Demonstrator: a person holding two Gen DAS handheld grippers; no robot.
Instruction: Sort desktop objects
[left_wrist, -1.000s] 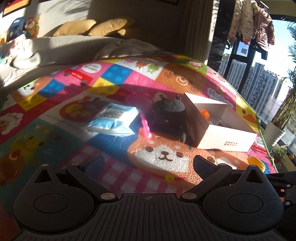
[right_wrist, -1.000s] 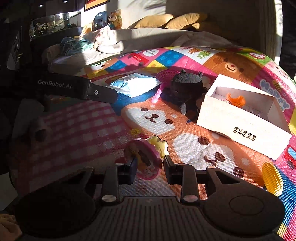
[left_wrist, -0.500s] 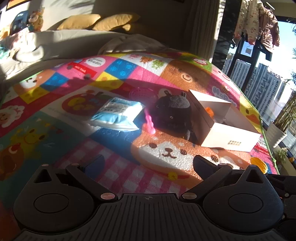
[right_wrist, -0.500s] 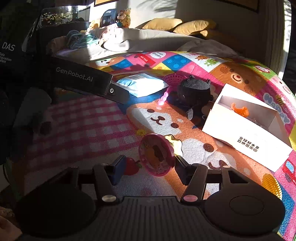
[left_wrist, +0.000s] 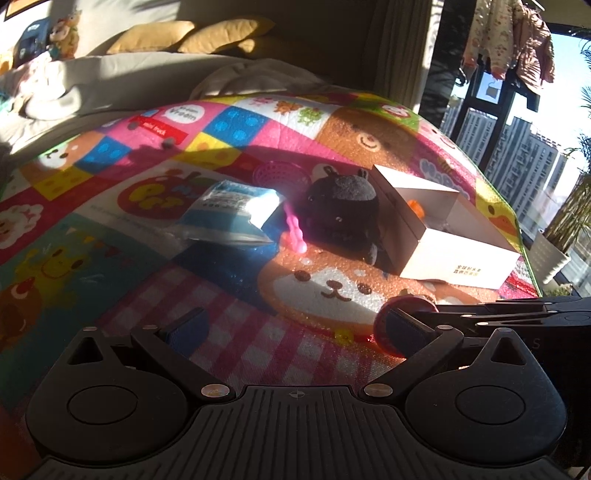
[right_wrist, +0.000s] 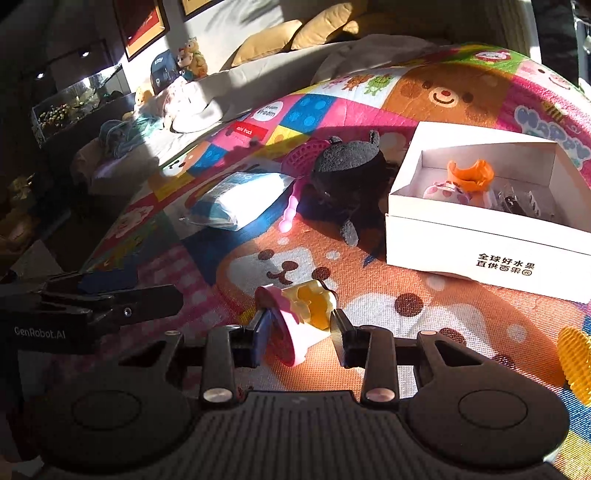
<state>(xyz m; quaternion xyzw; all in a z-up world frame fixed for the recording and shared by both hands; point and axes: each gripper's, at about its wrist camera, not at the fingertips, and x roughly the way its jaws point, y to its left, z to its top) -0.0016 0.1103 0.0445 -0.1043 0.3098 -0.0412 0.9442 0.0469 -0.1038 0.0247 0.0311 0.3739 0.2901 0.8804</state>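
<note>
The right tool (right_wrist: 298, 330) has a pink-and-yellow toy (right_wrist: 295, 314) between its fingers; the jaws are closing, the left pad against the pink disc, the right pad seemingly against the yellow part, so it is grasping the toy just above the play mat (right_wrist: 424, 321). The left tool (left_wrist: 295, 328) hovers spread wide with nothing between its fingers. Beyond the toy, an open white box (right_wrist: 491, 240) sits on the mat to the right, holding an orange piece (right_wrist: 471, 175) and a spotted pink toy (right_wrist: 443, 192). Left of the box lies a black plush (right_wrist: 351, 166), then a pink stick (right_wrist: 290, 214) and a blue-and-white packet (right_wrist: 240, 199). A yellow ridged disc (right_wrist: 574, 358) lies at the right edge.
</note>
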